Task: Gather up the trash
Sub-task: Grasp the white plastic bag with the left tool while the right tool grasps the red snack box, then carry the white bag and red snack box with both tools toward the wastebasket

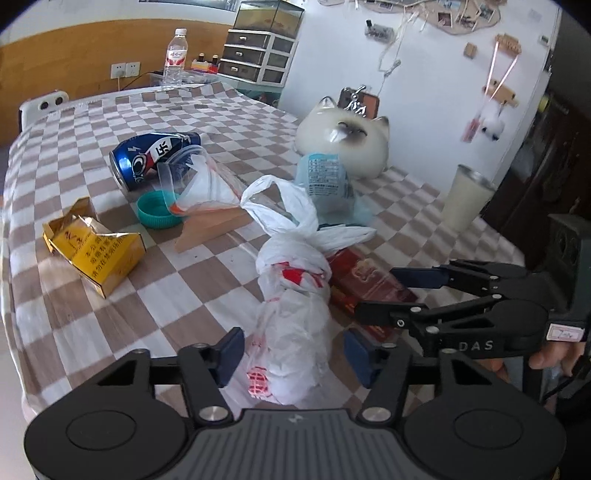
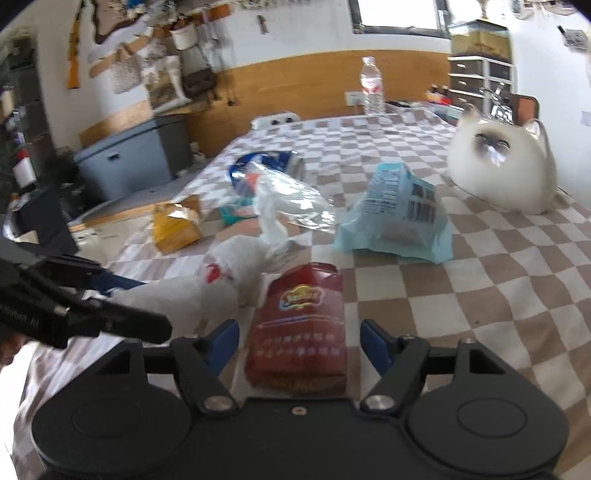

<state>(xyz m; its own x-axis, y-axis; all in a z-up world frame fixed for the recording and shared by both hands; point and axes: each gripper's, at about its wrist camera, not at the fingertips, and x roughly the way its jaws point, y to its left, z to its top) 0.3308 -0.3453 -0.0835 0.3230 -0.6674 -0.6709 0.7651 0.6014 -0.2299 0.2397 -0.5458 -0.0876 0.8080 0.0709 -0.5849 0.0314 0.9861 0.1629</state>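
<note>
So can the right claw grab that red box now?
Probably yes. The right claw is open, its blue fingers on either side of the red cardboard box, nothing between them. The knotted white plastic bag lies just left.

light: bright, soft daylight, window [image 2: 399, 14] blown out | shadows: faint, short under items on checkered cloth [image 1: 184, 288] | glare: highlights on ceramic cat [image 1: 345, 144] | blur: right wrist view smeared, left wrist view sharper | distortion: strong fisheye curve, dark vignette at corners
</note>
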